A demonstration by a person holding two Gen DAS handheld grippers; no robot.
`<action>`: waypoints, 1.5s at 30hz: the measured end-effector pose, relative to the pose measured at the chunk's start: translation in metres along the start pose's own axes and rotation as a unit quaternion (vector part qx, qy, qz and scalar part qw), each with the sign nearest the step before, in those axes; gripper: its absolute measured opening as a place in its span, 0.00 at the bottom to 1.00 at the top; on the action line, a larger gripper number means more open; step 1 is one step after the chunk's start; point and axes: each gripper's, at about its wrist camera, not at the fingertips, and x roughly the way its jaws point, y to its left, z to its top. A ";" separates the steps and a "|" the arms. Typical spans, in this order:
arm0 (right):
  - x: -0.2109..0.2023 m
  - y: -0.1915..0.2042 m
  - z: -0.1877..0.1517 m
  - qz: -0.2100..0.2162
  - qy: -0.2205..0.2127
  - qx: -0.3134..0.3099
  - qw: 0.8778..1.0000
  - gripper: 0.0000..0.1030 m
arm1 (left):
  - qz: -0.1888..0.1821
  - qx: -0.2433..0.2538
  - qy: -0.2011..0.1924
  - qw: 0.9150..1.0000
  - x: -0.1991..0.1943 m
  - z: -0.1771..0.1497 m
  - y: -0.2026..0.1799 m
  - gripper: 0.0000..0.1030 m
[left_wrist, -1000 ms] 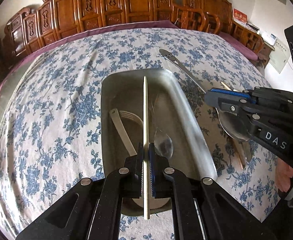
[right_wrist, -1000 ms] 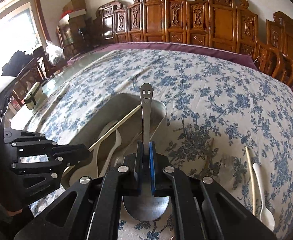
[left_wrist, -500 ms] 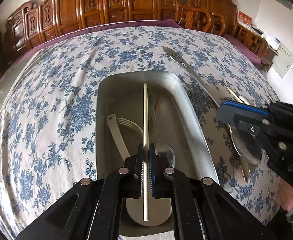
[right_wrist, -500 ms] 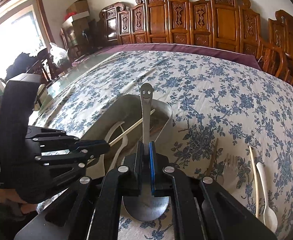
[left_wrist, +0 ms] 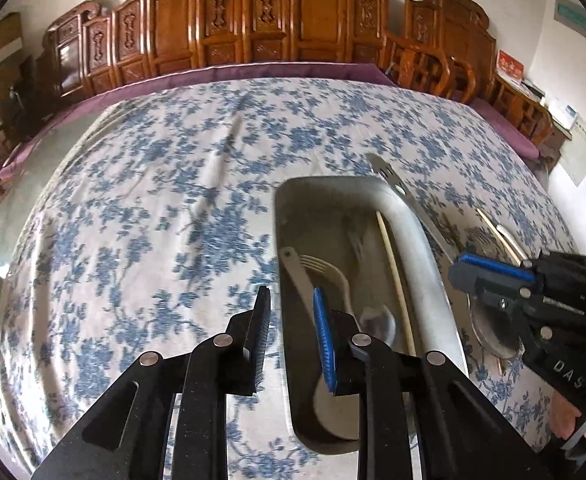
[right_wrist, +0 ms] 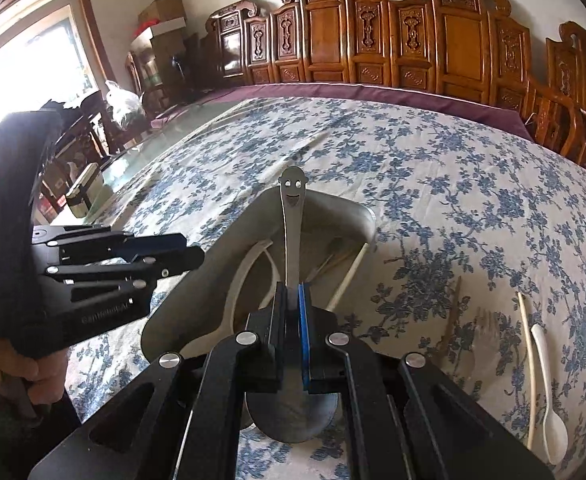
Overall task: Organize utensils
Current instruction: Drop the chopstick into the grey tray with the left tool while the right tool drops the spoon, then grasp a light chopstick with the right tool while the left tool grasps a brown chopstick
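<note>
The metal tray [left_wrist: 433, 280] is crowded: a white fork [left_wrist: 325, 268], a clear spoon [left_wrist: 377, 320] and a chopstick [left_wrist: 395, 276] fill its floor. Left of the tray the floral tablecloth [left_wrist: 153, 220] lies bare toward its far edge; right of it a chopstick [right_wrist: 527, 360], white spoon [right_wrist: 549, 392] and clear fork [right_wrist: 489, 332] lie in the way

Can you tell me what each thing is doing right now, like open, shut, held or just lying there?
left gripper: open, holding nothing
right gripper: shut on the smiley spoon
smiley spoon: held
chopstick: lying in the tray
metal tray: holding utensils
white spoon: lying on the tablecloth
</note>
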 end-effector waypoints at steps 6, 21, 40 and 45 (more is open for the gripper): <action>0.017 0.016 0.007 0.003 0.003 0.017 1.000 0.07 | 0.008 -0.019 -0.014 1.000 -0.011 0.002 0.021 0.21; 0.067 0.025 0.004 -0.039 0.043 0.026 0.998 0.07 | 0.016 -0.039 -0.028 0.999 -0.019 0.004 0.044 0.21; 0.018 0.006 0.010 -0.019 -0.001 0.024 1.000 0.08 | 0.002 -0.024 -0.029 0.999 -0.019 0.004 0.017 0.21; -0.028 -0.020 -0.002 -0.048 -0.019 -0.002 0.999 0.19 | -0.012 -0.009 -0.033 0.999 -0.025 0.002 -0.005 0.33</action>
